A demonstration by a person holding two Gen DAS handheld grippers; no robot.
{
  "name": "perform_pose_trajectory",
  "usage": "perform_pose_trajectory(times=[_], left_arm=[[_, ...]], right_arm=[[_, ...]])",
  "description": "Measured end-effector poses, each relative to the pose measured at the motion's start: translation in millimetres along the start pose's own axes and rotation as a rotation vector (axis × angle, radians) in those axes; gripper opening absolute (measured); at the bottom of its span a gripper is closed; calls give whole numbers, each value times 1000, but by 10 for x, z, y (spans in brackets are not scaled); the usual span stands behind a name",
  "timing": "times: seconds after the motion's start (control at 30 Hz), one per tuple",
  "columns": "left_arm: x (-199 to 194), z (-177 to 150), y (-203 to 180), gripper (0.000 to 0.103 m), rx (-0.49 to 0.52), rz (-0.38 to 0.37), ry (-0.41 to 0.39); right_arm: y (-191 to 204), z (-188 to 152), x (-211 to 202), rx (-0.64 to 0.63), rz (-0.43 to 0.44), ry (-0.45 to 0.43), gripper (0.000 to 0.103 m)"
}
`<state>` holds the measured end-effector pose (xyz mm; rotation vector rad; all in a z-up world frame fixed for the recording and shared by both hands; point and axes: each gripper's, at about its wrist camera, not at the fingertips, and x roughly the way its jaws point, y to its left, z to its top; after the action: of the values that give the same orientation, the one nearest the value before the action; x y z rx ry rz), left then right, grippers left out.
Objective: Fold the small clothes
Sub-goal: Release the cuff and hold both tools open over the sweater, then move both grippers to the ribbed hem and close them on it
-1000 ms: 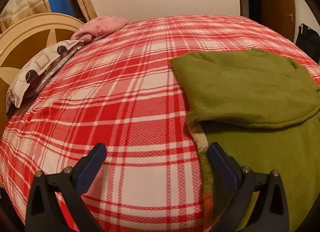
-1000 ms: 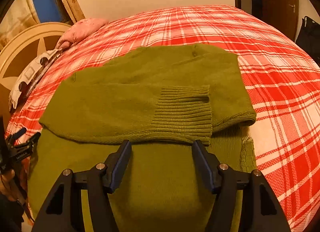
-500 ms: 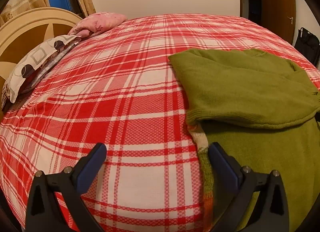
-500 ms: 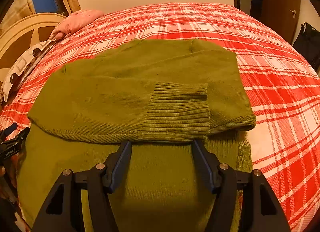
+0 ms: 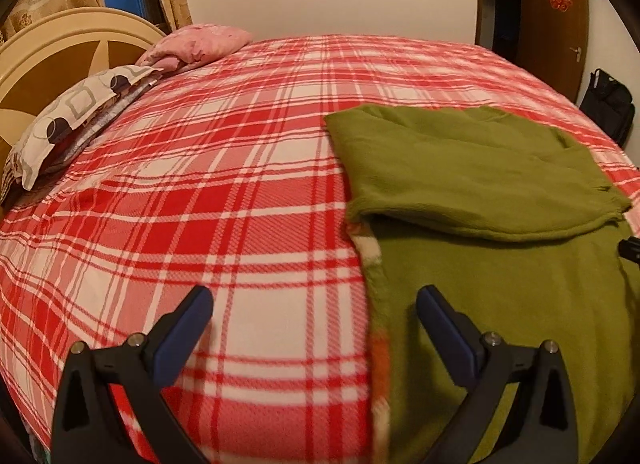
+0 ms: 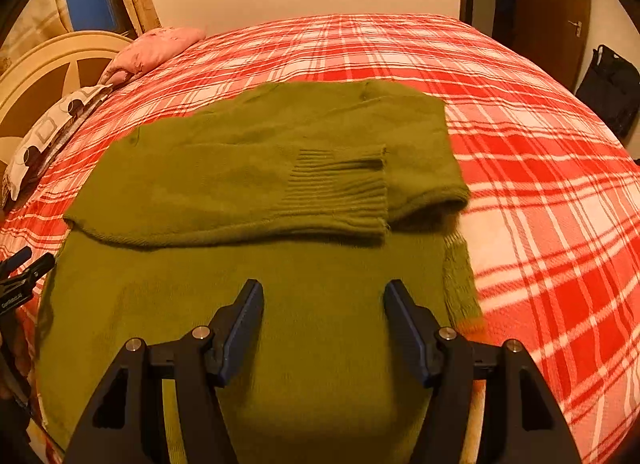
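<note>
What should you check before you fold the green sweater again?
1. Left gripper open, nothing held: ok.
2. Right gripper open, nothing held: ok.
3. Sleeve cuff folded flat across the sweater: ok.
4. Left gripper over the sweater's edge: ok.
5. Bed bare beside the sweater: ok.
6. Near hem in view to grab: cannot tell.
</note>
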<state>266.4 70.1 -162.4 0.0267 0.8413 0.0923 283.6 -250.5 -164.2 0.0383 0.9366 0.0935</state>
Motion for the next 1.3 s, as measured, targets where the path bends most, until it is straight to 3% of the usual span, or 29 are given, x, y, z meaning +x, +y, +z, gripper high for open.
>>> perform_pose_trajectory(times=[0.67,1.3], left_arm=[[-785,-552,-191,103,91,-79,-27],[-937,-1216,-292,103,95,-138,116]], right_arm=[[192,-838,-839,-33,27,-22,64],[-12,-1547,-1141,21,0,28,64]])
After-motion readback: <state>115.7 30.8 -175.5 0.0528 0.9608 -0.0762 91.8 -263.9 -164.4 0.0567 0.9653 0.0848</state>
